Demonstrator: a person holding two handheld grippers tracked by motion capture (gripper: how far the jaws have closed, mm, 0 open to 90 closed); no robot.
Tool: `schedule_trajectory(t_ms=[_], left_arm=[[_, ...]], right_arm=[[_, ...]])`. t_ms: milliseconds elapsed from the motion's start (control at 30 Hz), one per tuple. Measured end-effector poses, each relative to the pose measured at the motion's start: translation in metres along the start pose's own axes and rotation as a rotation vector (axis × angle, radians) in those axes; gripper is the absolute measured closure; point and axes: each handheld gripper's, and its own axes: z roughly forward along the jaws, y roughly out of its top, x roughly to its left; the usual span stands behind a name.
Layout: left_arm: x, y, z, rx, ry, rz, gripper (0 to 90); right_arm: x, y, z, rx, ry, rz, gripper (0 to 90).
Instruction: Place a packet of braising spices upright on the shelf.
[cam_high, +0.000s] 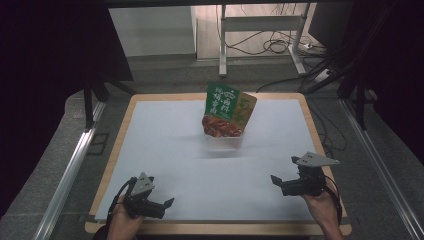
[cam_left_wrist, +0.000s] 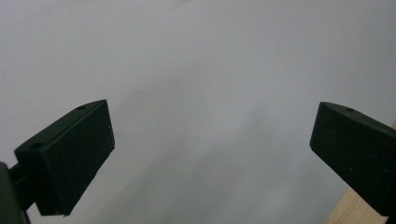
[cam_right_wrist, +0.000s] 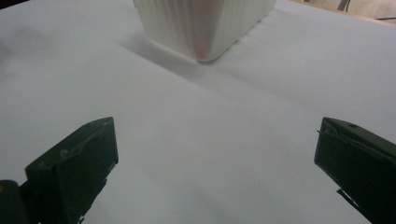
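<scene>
Pretty much the whole white table surface (cam_high: 165, 150) is sitting open, so there's loads of room to slide in from the near edge or either side. The only thing getting in the way is the ribbed white container (cam_high: 224, 141) with snack packets (cam_high: 227, 111) sticking up, sitting mid-table toward the back.

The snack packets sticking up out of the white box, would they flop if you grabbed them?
Probably. The snack packets look like thin printed film, so they would likely crumple and feel light. They stand leaning in the ribbed white box, so a push may tip them. The glossy film could slip between the fingers.
</scene>
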Motion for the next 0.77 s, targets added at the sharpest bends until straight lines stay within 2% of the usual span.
schedule_trajectory(t_ms=[433, 600, 767], left_arm=[[-0.001, 0.000, 0.001, 0.011, 0.002, 0.006, 0.0], [-0.001, 0.000, 0.002, 0.019, 0.003, 0.009, 0.0], [-0.001, 0.000, 0.003, 0.022, 0.006, 0.012, 0.0]], right_arm=[[-0.001, -0.018, -0.002, 0.042, -0.024, -0.007, 0.0], [-0.003, -0.024, 0.003, 0.078, -0.016, 0.012, 0.0], [-0.003, -0.027, 0.008, 0.102, -0.009, 0.012, 0.0]])
